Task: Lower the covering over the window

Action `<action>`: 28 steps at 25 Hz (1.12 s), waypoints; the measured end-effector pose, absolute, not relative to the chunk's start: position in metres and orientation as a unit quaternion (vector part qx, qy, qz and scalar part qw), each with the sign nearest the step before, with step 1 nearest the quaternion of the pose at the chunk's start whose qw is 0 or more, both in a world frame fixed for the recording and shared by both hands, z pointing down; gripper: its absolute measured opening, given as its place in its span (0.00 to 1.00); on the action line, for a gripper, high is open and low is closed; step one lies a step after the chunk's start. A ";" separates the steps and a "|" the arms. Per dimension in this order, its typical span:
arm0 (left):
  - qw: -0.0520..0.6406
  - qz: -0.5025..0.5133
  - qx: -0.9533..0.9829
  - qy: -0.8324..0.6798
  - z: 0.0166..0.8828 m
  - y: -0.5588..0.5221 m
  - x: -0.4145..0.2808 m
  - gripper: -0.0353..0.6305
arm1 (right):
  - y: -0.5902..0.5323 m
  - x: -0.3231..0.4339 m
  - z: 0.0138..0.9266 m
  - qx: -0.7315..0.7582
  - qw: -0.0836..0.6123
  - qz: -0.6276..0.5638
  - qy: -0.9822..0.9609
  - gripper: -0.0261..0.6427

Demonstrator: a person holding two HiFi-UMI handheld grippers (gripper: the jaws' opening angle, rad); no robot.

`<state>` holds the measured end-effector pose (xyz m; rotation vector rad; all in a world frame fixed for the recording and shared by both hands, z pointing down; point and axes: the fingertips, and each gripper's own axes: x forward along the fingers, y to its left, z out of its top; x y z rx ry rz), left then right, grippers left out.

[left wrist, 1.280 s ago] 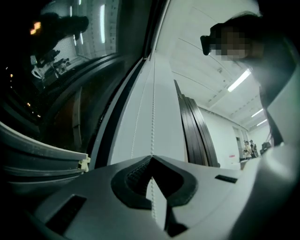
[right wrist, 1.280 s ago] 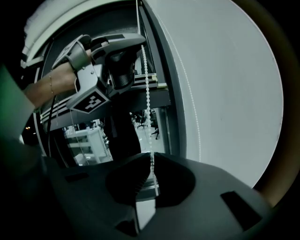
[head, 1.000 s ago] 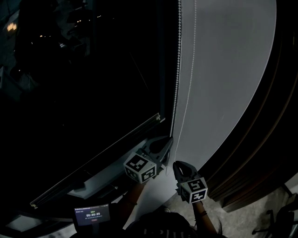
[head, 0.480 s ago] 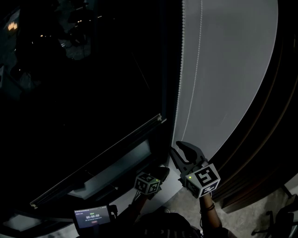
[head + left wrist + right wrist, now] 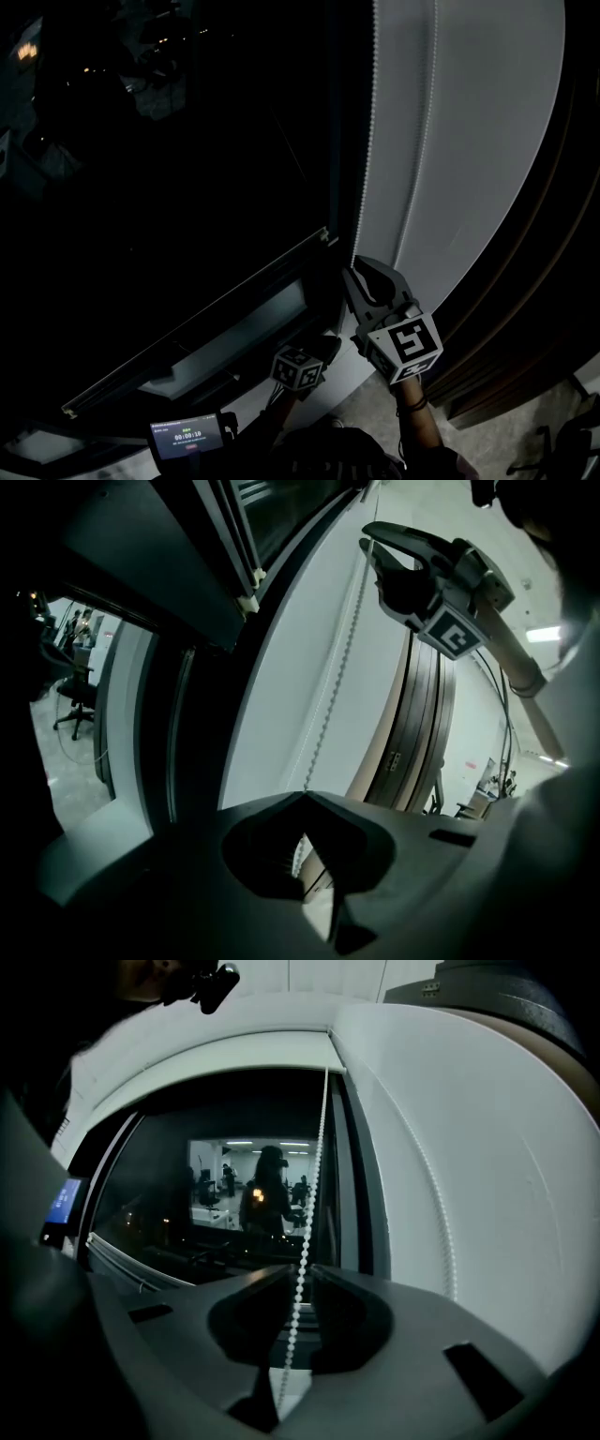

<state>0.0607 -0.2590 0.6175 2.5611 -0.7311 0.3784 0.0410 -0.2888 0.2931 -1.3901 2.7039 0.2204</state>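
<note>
My left gripper [image 5: 305, 801] now sits clearly lower than it did a second ago, clenched on the bead chain [image 5: 367, 141]. My right gripper [image 5: 367, 277] has risen past it and is now the upper one. Its jaws stand a little apart with the same strand running between them, and the pads do not look to be pressing yet.

I read that as one downward pull finished and the upper hand lining up for the next grasp, hand over hand.

The blind itself shows in none of my views. The window glass [image 5: 187, 187] is dark and bare with reflections on it, and no fabric edge has come into the head view, so I judge most of the lowering remains.

The chain hangs at the window's right edge, against the dark window frame [image 5: 342, 141]. Its long axis runs straight up and down, from my left gripper up through the right one to the top of the frame. Its return strand runs parallel, just beside it, over the white wall panel [image 5: 487, 141].
</note>
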 end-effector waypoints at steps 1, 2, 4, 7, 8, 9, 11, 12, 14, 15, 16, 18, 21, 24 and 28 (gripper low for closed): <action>0.224 0.136 0.928 -0.264 0.618 -0.258 0.061 0.06 | -0.291 0.041 0.293 -0.457 0.051 0.068 0.885 0.08; 0.225 0.135 0.928 -0.264 0.618 -0.258 0.061 0.06 | -0.291 0.041 0.294 -0.455 0.058 0.062 0.886 0.08; 0.228 0.127 0.928 -0.266 0.617 -0.258 0.059 0.06 | -0.288 0.041 0.293 -0.449 0.076 0.050 0.889 0.07; 0.227 0.115 0.927 -0.277 0.615 -0.260 0.052 0.06 | -0.287 0.050 0.293 -0.458 0.104 0.059 0.881 0.07; 0.224 0.112 0.927 -0.280 0.614 -0.260 0.050 0.06 | -0.287 0.054 0.294 -0.462 0.113 0.057 0.878 0.07; 0.221 0.108 0.927 -0.283 0.613 -0.260 0.048 0.06 | -0.288 0.058 0.296 -0.464 0.121 0.052 0.876 0.07; 0.213 0.090 0.927 -0.295 0.603 -0.263 0.043 0.06 | -0.291 0.063 0.301 -0.469 0.122 0.047 0.874 0.07; 0.208 0.075 0.927 -0.302 0.593 -0.265 0.039 0.06 | -0.293 0.064 0.307 -0.473 0.114 0.048 0.872 0.06; 0.198 0.038 0.931 -0.305 0.569 -0.269 0.035 0.06 | -0.296 0.064 0.330 -0.484 0.087 0.042 0.870 0.06; 0.190 0.020 0.934 -0.303 0.555 -0.269 0.034 0.06 | -0.297 0.064 0.347 -0.488 0.072 0.030 0.869 0.06; 0.180 0.004 0.937 -0.300 0.542 -0.270 0.033 0.06 | -0.298 0.063 0.365 -0.491 0.057 0.015 0.869 0.06; 0.156 -0.023 0.942 -0.297 0.514 -0.273 0.031 0.06 | -0.297 0.063 0.407 -0.495 0.029 -0.021 0.868 0.06; 0.116 -0.052 0.949 -0.288 0.467 -0.276 0.030 0.08 | -0.293 0.061 0.474 -0.494 -0.025 -0.076 0.866 0.06; 0.085 -0.067 0.957 -0.270 0.415 -0.273 0.038 0.14 | -0.284 0.057 0.540 -0.489 -0.077 -0.133 0.859 0.06; 0.035 -0.094 0.969 -0.224 0.362 -0.266 0.060 0.17 | -0.271 0.060 0.596 -0.486 -0.108 -0.188 0.847 0.06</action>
